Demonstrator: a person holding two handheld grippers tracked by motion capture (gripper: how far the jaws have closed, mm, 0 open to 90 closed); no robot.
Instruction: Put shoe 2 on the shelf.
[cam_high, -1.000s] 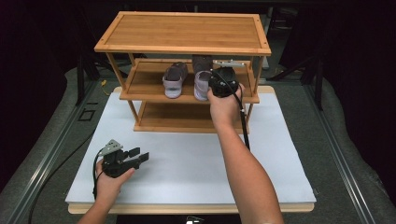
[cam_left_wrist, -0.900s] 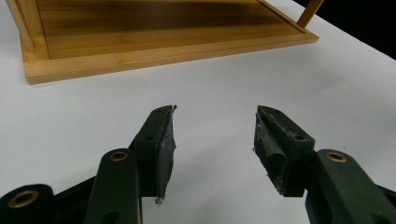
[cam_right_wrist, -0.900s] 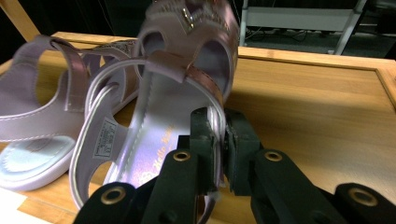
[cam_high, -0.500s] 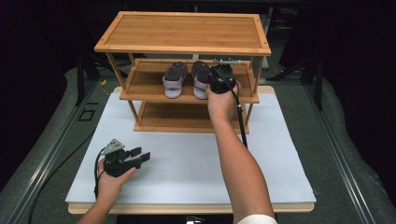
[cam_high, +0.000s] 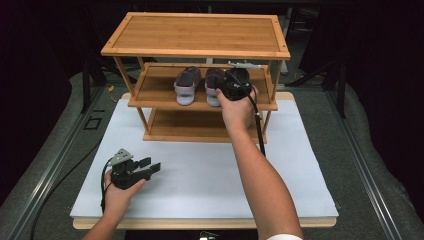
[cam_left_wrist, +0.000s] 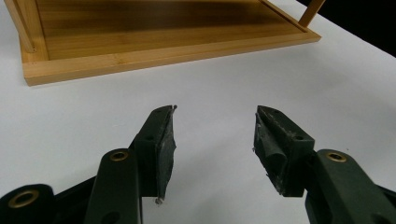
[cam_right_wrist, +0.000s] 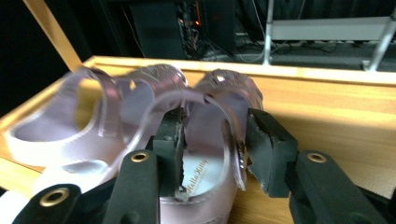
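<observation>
Two lilac sandals stand side by side on the middle shelf (cam_high: 155, 87) of a bamboo shoe rack (cam_high: 195, 32). The left sandal (cam_high: 186, 86) stands free. My right gripper (cam_high: 226, 80) is at the heel of the right sandal (cam_high: 212, 82). In the right gripper view, the gripper (cam_right_wrist: 215, 135) stands open, one jaw inside the right sandal (cam_right_wrist: 205, 126) and one outside its heel strap (cam_right_wrist: 229, 116). The sandal rests on the shelf board (cam_right_wrist: 327, 107). My left gripper (cam_high: 152, 166) lies low over the white mat near the front left, open and empty (cam_left_wrist: 215, 130).
The rack stands at the back of a white mat (cam_high: 215, 170) on the table. Its bottom shelf (cam_left_wrist: 140, 42) lies bare just ahead of the left gripper. A black cable (cam_high: 259, 130) trails from the right gripper along the forearm.
My right hand has pushed a little farther in over the middle shelf, bringing the right sandal close beside the left one. The left gripper has stayed put.
</observation>
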